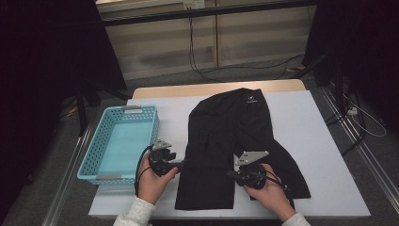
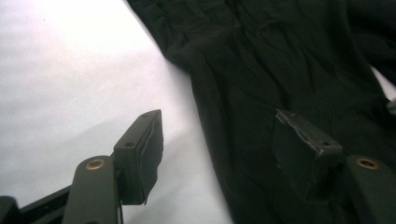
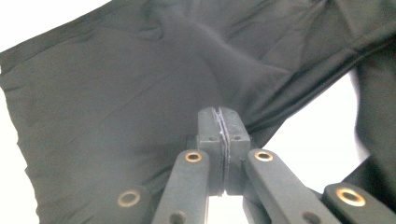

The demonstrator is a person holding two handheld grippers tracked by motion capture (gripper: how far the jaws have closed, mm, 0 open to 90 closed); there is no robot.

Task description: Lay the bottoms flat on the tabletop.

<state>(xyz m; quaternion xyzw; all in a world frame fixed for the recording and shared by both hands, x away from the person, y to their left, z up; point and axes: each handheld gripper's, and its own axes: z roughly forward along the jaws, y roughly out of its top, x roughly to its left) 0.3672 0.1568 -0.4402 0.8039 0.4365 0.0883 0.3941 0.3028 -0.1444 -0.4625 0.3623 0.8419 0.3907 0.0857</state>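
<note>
A pair of black cloth trousers (image 1: 235,136) lies spread on the white surface (image 1: 310,141). A light blue plastic basket (image 1: 94,155) sits to its left. The left gripper (image 1: 181,163) touches the trousers' left edge. The right gripper (image 1: 231,174) rests on the near part.

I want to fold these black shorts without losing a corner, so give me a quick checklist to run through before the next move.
1. Right gripper shut: ok; whether cloth is pinched between the pads, cannot tell.
2. Left gripper gripping: not ok, jaws open, straddling the edge of the black shorts.
3. Shorts lie fully on the white table: ok.
4. Blue basket stands apart from the shorts: ok.
5. Cloth flat: not ok, wrinkles near the right gripper.
</note>
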